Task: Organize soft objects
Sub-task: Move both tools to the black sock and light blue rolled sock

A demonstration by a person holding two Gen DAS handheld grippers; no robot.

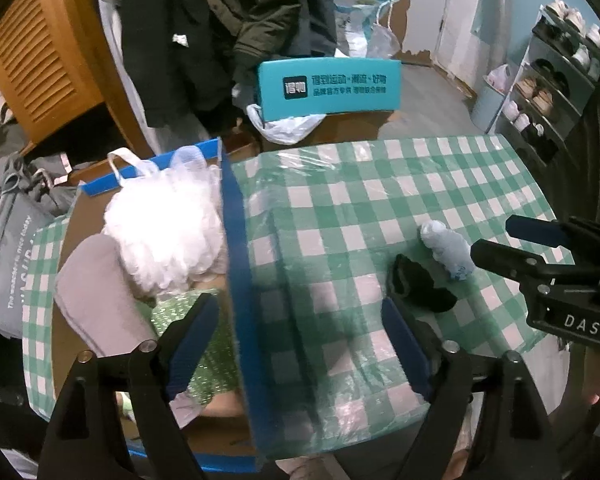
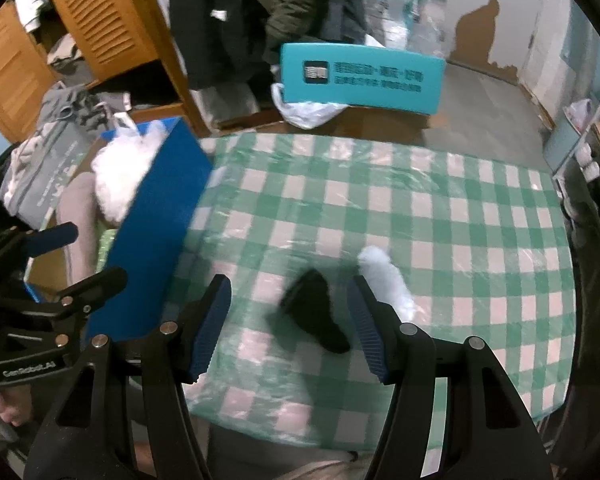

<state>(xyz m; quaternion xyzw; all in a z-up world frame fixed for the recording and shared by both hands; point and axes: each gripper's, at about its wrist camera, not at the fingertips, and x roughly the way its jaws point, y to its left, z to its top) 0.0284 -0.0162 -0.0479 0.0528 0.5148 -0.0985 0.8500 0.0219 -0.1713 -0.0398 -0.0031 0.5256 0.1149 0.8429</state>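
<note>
On checked tablecloth [image 2: 440, 208], black sock [image 2: 316, 316] and pale blue sock [image 2: 388, 280] lie side by side, right of blue box [image 2: 156, 232]. My right gripper [image 2: 288, 328] spread wide over black sock, not touching. My left gripper [image 1: 300, 340] spread apart, straddling box wall. Box holds white fluffy bundle [image 1: 168, 232], grey mitt [image 1: 100, 296].

Left gripper [image 1: 300, 344] wide open, empty, fingers level and pointing forward. Right gripper [image 2: 290, 328] wide open too, nothing between its blue pads [image 2: 366, 330], angled downward. Both held side by side, apart, not touching each other.
</note>
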